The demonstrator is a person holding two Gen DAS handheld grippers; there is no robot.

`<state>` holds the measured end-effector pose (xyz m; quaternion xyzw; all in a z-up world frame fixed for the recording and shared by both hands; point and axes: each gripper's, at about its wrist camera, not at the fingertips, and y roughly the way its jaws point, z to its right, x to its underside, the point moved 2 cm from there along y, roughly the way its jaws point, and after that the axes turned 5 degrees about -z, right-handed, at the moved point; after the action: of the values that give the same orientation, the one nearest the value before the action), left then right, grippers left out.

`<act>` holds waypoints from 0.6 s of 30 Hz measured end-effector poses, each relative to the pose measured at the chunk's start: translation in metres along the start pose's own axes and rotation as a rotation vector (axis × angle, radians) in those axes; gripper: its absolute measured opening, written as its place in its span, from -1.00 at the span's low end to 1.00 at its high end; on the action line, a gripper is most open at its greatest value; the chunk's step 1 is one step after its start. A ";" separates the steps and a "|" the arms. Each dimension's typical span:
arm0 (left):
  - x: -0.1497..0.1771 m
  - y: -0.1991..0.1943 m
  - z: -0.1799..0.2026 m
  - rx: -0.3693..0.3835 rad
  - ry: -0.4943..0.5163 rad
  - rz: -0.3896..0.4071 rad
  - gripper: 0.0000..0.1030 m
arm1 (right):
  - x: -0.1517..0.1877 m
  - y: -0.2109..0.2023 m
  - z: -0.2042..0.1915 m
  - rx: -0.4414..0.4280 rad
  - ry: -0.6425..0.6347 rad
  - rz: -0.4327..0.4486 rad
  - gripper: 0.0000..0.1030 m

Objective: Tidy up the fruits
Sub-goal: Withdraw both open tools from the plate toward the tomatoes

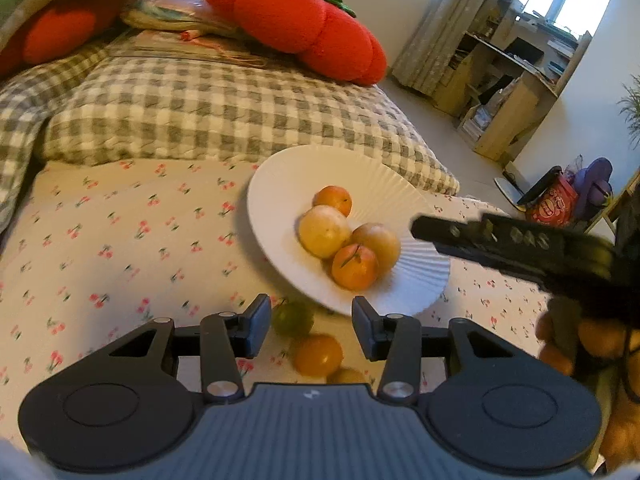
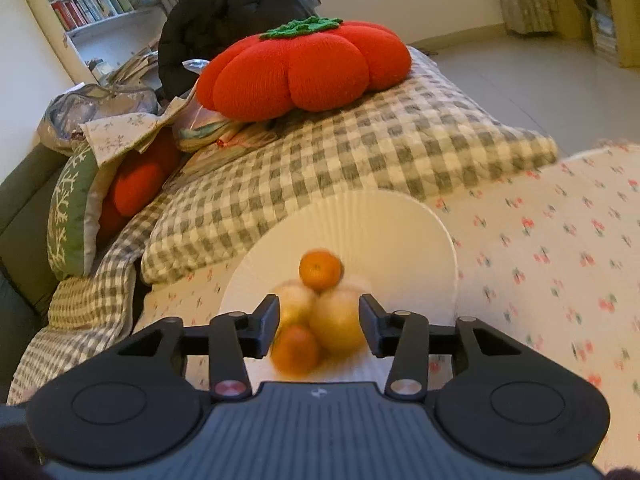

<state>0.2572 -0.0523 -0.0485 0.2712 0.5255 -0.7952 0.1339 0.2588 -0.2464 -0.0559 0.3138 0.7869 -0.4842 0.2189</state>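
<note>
A white fluted plate lies on the cherry-print sheet and holds several fruits: two oranges and two yellow fruits. My left gripper is open and empty, just short of the plate's near rim. Below it lie a green fruit, an orange fruit and another partly hidden one. My right gripper is open and empty above the plate, over the blurred fruits. It shows from the right in the left wrist view.
A grey checked quilt lies behind the plate, with a red tomato-shaped cushion on it. Another red cushion and a green one sit at the left. A desk and bags stand beyond the bed.
</note>
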 end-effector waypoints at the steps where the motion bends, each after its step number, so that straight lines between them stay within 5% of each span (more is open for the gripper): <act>1: 0.003 -0.004 -0.002 -0.005 -0.005 -0.001 -0.25 | 0.004 -0.004 -0.001 0.002 0.004 0.001 -0.11; 7: 0.022 -0.027 -0.014 -0.059 -0.013 0.000 -0.17 | 0.035 -0.028 -0.019 0.053 -0.059 0.001 0.49; 18: 0.067 -0.051 -0.039 -0.144 -0.047 -0.036 -0.03 | 0.072 -0.055 -0.041 0.113 -0.161 -0.026 0.69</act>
<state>0.1887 0.0092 -0.0593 0.2327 0.5830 -0.7636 0.1513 0.1669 -0.2074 -0.0504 0.2754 0.7422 -0.5541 0.2574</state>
